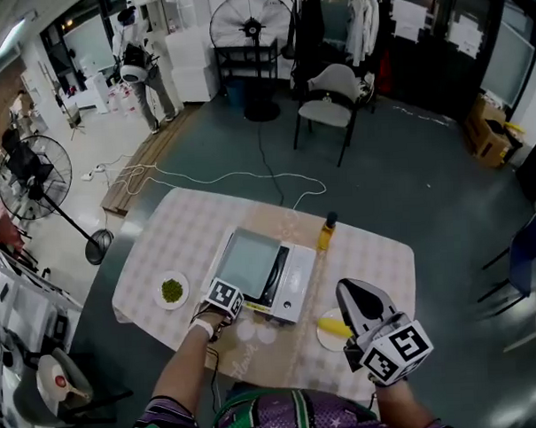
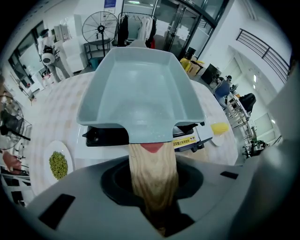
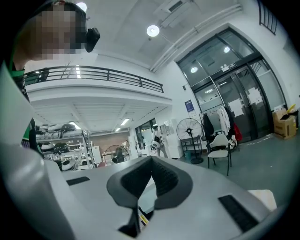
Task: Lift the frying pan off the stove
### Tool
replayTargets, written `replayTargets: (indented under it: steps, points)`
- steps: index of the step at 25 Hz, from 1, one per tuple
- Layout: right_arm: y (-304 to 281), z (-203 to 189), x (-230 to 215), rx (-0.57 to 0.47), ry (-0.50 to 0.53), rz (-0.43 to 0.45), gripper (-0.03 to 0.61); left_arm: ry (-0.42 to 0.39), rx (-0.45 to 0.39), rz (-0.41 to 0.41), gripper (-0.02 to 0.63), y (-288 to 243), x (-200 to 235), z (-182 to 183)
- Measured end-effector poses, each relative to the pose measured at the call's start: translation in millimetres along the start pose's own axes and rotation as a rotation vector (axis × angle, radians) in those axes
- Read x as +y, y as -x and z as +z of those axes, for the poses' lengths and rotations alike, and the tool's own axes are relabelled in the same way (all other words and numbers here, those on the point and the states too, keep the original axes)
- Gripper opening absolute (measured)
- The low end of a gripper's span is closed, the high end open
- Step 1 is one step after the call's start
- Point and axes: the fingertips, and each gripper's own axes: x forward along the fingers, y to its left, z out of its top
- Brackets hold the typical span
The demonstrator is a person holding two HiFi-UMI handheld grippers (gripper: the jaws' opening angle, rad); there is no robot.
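The left gripper (image 1: 225,301) (image 2: 153,187) has its jaws drawn in to a narrow gap and pressed on the pale wooden handle (image 2: 153,173) of the frying pan (image 1: 249,261) (image 2: 140,89), gripping it near its free end, on the near side of the stove (image 1: 293,280) (image 2: 188,136). The pan is square, grey-blue and empty. It lies over the left part of the stove, above the black burner grate, with its handle reaching out past the stove's front edge. Whether its base touches the grate cannot be told. A small red tab shows where the handle meets the pan. The right gripper (image 1: 356,301) (image 3: 151,161) is held off to the right of the stove, nearer the person. Its jaws are closed tip to tip with nothing between them, and it points up toward the room. A yellow label (image 2: 184,141) with dark print runs along the stove's front edge, just right of the handle, but the writing is too small to read. Each gripper carries a cube (image 1: 395,352) with black-and-white square markers, which hold patterns and no words. A plate of green peas (image 1: 172,290) (image 2: 57,164) lies left of the stove, a plate (image 1: 325,337) with something yellow lies right of it, and a bottle (image 1: 326,231) stands beyond its far right corner, all on the checked table (image 1: 189,225).
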Motion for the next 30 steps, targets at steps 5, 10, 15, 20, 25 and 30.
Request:
replayTargets:
  steps: [5, 10, 15, 20, 25, 30]
  points:
    - [15.6, 11.4, 17.0, -0.004, 0.029, -0.029, 0.006, 0.017, -0.075, 0.034, 0.147, 9.8, -2.5, -30.1]
    - [24.3, 18.9, 37.0, -0.009, 0.034, -0.059, 0.006, 0.039, -0.203, 0.126, 0.147, 53.2, 2.3, -61.1]
    - [26.7, 22.7, 58.3, -0.017, 0.051, -0.085, 0.006, 0.057, -0.382, 0.086, 0.147, 98.0, -10.5, -66.7]
    - [23.2, 26.8, 76.9, -0.039, 0.038, -0.106, 0.006, 0.017, -0.483, 0.119, 0.147, 149.3, -8.9, -71.9]
    - [13.2, 30.9, 89.3, -0.072, 0.069, -0.146, 0.006, -0.055, -0.580, 0.148, 0.147, 202.2, -3.1, -71.4]
    - [19.2, 28.1, 88.0, -0.096, 0.072, -0.212, 0.006, -0.116, -0.658, 0.162, 0.147, 240.4, -2.8, -72.7]
